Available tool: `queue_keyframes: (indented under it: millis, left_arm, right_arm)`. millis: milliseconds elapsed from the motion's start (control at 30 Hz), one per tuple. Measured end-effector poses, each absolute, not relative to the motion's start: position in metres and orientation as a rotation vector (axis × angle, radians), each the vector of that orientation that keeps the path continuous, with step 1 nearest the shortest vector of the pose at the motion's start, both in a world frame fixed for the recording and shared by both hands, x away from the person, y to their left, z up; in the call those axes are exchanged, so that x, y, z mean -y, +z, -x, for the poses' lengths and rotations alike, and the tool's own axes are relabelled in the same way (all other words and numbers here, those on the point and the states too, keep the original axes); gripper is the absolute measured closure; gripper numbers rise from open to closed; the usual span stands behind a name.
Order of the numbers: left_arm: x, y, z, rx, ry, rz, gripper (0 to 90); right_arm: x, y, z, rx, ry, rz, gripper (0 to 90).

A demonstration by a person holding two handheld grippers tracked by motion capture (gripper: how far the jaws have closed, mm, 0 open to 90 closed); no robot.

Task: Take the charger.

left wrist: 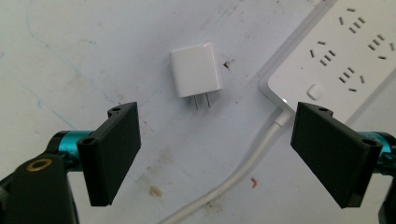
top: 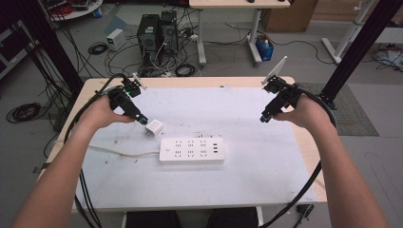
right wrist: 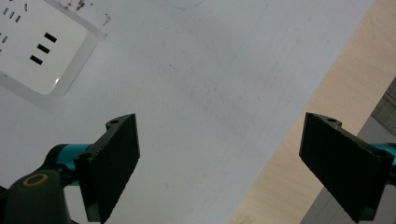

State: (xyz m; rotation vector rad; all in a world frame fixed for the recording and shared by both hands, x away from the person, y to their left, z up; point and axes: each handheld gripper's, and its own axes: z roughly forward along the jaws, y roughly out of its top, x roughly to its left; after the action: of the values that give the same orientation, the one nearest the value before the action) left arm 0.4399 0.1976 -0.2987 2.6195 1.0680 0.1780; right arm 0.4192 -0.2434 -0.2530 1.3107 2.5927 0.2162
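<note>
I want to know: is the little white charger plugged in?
No. The charger lies on the table, its prongs bare, apart from the power strip.

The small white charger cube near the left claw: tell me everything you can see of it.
The charger cube is a small, glossy white plastic block with rounded corners and two thin metal prongs sticking out of one end. It lies flat on the white table mat, unplugged, just off the power strip at its cable end, apart from it. In the left gripper view the prongs point toward the open left claw, which hangs over it without touching.
</note>
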Motion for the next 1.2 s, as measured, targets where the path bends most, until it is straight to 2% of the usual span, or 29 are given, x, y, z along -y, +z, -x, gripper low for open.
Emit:
queue_keyframes:
  millis: [467, 667, 800, 867, 967, 1033, 1100, 1133, 1200]
  left_arm:
    - [-0.174, -0.363, -0.469, -1.207, 0.122, -2.672, 16.8]
    - [-0.168, -0.384, -0.478, -1.253, 0.092, -2.661, 20.7]
    - [-0.167, -0.393, -0.480, -1.300, 0.122, -2.650, 21.9]
    - [-0.167, -0.396, -0.482, -1.309, 0.110, -2.658, 25.8]
    - [-0.167, -0.399, -0.484, -1.320, 0.105, -2.669, 26.2]
    - [-0.166, -0.401, -0.484, -1.330, 0.103, -2.669, 32.1]
    - [-0.166, -0.403, -0.485, -1.327, 0.081, -2.690, 33.1]
    - [-0.166, -0.404, -0.485, -1.329, 0.089, -2.685, 39.4]
    - [-0.166, -0.406, -0.484, -1.342, 0.097, -2.669, 41.4]
  right_arm:
    - [0.250, -0.263, -0.420, -2.596, 0.239, -1.326, 11.7]
    - [0.252, -0.264, -0.419, -2.598, 0.248, -1.318, 11.7]
    - [0.255, -0.265, -0.418, -2.595, 0.253, -1.323, 11.7]
    - [0.256, -0.265, -0.417, -2.590, 0.251, -1.328, 11.7]
    - [0.257, -0.265, -0.417, -2.590, 0.258, -1.326, 11.7]
    - [0.257, -0.266, -0.416, -2.590, 0.258, -1.327, 11.7]
    - [0.258, -0.266, -0.416, -2.598, 0.262, -1.325, 11.7]
    - [0.258, -0.267, -0.416, -2.596, 0.259, -1.326, 11.7]
    - [0.258, -0.267, -0.416, -2.594, 0.262, -1.323, 11.7]
